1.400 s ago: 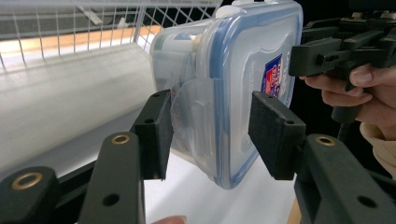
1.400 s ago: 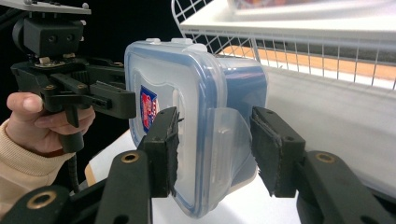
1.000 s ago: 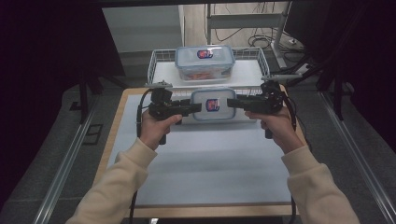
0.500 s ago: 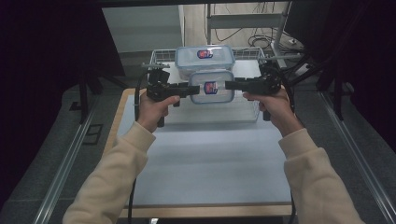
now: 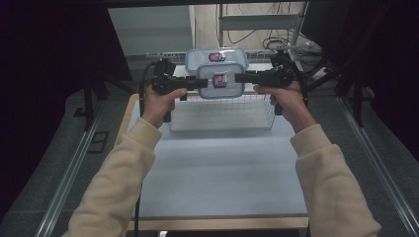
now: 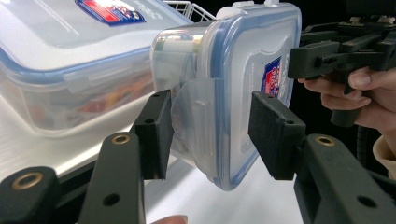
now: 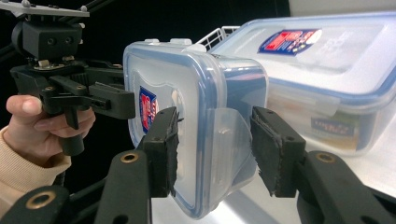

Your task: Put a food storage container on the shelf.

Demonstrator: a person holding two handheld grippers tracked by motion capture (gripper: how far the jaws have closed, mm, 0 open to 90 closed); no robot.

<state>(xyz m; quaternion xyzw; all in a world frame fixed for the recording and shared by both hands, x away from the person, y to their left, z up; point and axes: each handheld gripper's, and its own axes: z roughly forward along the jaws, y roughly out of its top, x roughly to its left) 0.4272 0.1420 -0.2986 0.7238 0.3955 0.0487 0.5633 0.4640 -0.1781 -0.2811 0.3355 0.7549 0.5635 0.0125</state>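
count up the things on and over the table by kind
Clear plastic lidded containers with blue seals: 2, small held one, larger one behind
White wire baskets: 1
Black two-jaw grippers: 2, left gripper, right gripper
Total: 5

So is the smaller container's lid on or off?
On: the blue-rimmed lid sits flush on the small container, side flap folded down.
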